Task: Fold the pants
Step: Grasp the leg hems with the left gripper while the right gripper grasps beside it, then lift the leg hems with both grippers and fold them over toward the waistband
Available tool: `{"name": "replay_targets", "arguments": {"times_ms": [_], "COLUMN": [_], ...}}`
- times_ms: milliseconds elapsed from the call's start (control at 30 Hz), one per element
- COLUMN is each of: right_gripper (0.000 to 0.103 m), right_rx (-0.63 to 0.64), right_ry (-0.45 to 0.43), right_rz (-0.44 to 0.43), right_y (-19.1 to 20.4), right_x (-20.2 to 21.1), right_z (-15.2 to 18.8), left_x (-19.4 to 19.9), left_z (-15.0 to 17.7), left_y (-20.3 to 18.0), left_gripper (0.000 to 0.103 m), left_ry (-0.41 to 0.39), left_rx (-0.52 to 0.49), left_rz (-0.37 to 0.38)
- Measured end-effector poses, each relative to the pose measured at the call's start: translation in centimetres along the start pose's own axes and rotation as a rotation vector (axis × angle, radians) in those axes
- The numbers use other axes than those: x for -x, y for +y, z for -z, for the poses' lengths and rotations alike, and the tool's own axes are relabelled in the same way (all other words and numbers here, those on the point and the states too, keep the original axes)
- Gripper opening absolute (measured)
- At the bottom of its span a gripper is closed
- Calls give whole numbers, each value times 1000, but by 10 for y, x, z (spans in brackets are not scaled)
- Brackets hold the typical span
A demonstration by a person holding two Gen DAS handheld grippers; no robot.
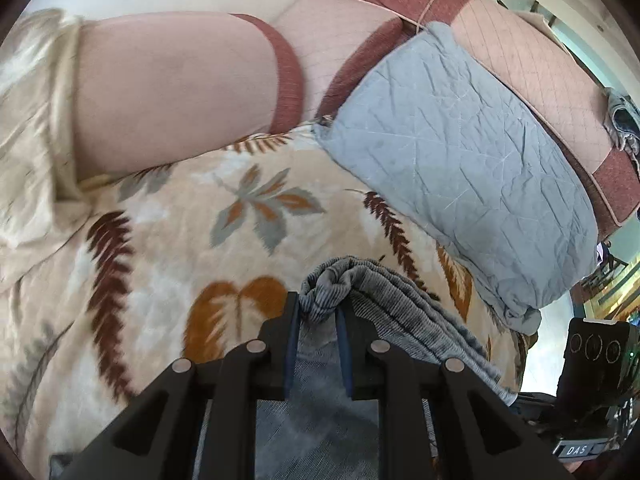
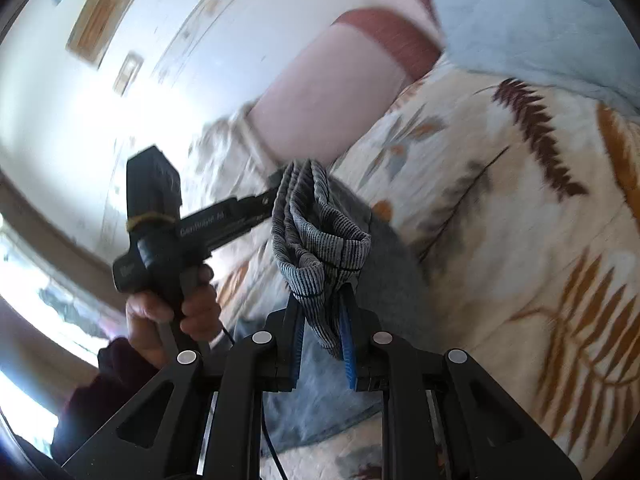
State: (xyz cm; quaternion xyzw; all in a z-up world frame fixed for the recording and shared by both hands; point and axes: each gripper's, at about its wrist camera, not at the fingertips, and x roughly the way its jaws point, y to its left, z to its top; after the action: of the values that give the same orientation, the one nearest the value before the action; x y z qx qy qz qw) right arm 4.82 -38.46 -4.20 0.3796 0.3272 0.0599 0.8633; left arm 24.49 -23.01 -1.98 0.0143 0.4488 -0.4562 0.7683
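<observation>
Two grippers are sharing one garment. The pants point(image 1: 372, 280), grey ribbed fabric, are bunching at the tips of the left gripper point(image 1: 318, 312); its jaws are standing nearly closed and are pinching a fold of the cloth. The rest of the fabric is dropping behind the black linkage, so its lower length is hidden. In the right wrist view the pants point(image 2: 320, 236) are hanging in a gathered loop, raised off the floral blanket point(image 2: 520, 240), with the right gripper point(image 2: 322, 308) clamping the lower end between its blue pads point(image 2: 347, 344), jaws almost together.

The left gripper point(image 2: 276, 188) is also showing in that view, its body partly covered by the cloth, so its tips are not readable there. A hand point(image 2: 172, 312) is gripping its handle; the sleeve is cut off by the frame edge.

Around this: floral blanket point(image 1: 160, 220) is covering the bed, a grey-blue quilted pillow point(image 1: 460, 168) is lying on it, and a pink bolster point(image 1: 168, 88) is sitting behind. The right view is blurring heavily; wall items there are probably framed pictures.
</observation>
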Motion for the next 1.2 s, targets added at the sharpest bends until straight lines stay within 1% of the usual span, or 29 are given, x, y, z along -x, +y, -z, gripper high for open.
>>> {"name": "replay_targets", "arguments": {"times_ms": [167, 233, 367, 433, 500, 567, 667, 700, 800, 833, 900, 933, 967, 1000, 1033, 1067, 1100, 1133, 1200], "right_gripper": [15, 15, 15, 15, 15, 15, 15, 15, 15, 17, 21, 25, 34, 40, 51, 53, 53, 53, 53], "right_rx": [91, 118, 167, 196, 214, 232, 253, 256, 267, 275, 284, 263, 218, 181, 152, 138, 141, 149, 124], "right_ry": [82, 121, 203, 246, 282, 311, 336, 338, 359, 376, 412, 432, 460, 494, 529, 531, 511, 469, 406], "right_rz": [2, 2, 16, 21, 33, 46, 42, 43, 47, 45, 44, 33, 0, -36, -75, -98, -100, -99, -105], "right_y": [24, 31, 42, 47, 48, 50, 51, 51, 52, 52, 55, 53, 49, 47, 46, 44, 44, 42, 33], "right_x": [-16, -21, -39, -49, -58, -64, -70, -72, -81, -85, -93, -94, -95, -95, -94, -88, -83, -73, -59], "right_z": [27, 39, 63, 76, 85, 92, 97, 98, 103, 105, 106, 106, 104, 101, 98, 93, 88, 80, 68], "left_x": [24, 32, 39, 43, 49, 57, 69, 73, 82, 84, 87, 88, 87, 86, 83, 80, 76, 72, 61], "left_z": [25, 37, 62, 74, 83, 89, 93, 93, 94, 94, 95, 95, 95, 95, 94, 94, 93, 93, 92], "left_y": [35, 50, 85, 98, 103, 102, 97, 94, 93, 90, 83, 78, 70, 64, 58, 52, 47, 44, 36], "left_gripper": [19, 16, 16, 16, 16, 16, 16, 16, 16, 16, 16, 16, 16, 16, 16, 16, 16, 16, 16], "left_ry": [3, 8, 49, 65, 63, 51, 33, 24, 5, -3, -10, -14, -17, -18, -17, -13, -7, -4, 2], "left_rx": [50, 60, 123, 156, 174, 166, 142, 133, 148, 152, 157, 155, 149, 140, 133, 130, 129, 128, 141], "left_rz": [-34, -73, -147, -168, -173, -181, -220, -248, -283, -287, -269, -261, -255, -253, -255, -258, -263, -268, -282]}}
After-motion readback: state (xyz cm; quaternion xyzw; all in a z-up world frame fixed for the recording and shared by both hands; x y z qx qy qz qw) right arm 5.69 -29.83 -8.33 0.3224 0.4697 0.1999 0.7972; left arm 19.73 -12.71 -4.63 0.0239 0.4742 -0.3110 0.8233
